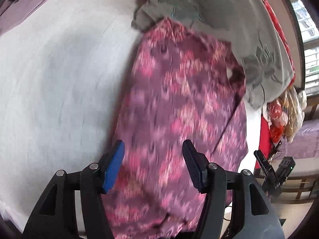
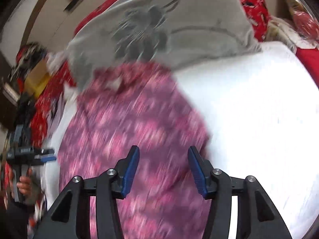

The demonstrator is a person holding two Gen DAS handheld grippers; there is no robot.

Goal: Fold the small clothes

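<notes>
Left wrist view: the left gripper (image 1: 153, 162) hovers over a pink patterned garment (image 1: 179, 99) spread on a white bed sheet (image 1: 59, 79), fingers apart, nothing between them. A grey garment (image 1: 209, 10) lies beyond.

Right wrist view, blurred: the right gripper (image 2: 163, 168) appears above the same garment, fingers apart and empty.

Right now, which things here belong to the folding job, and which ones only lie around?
For the job:
- pink patterned garment, flat on the white sheet
- left gripper, open
- right gripper, open

Lying about:
- grey garment, at the pink one's far end
- red cloth
- plastic bags
</notes>
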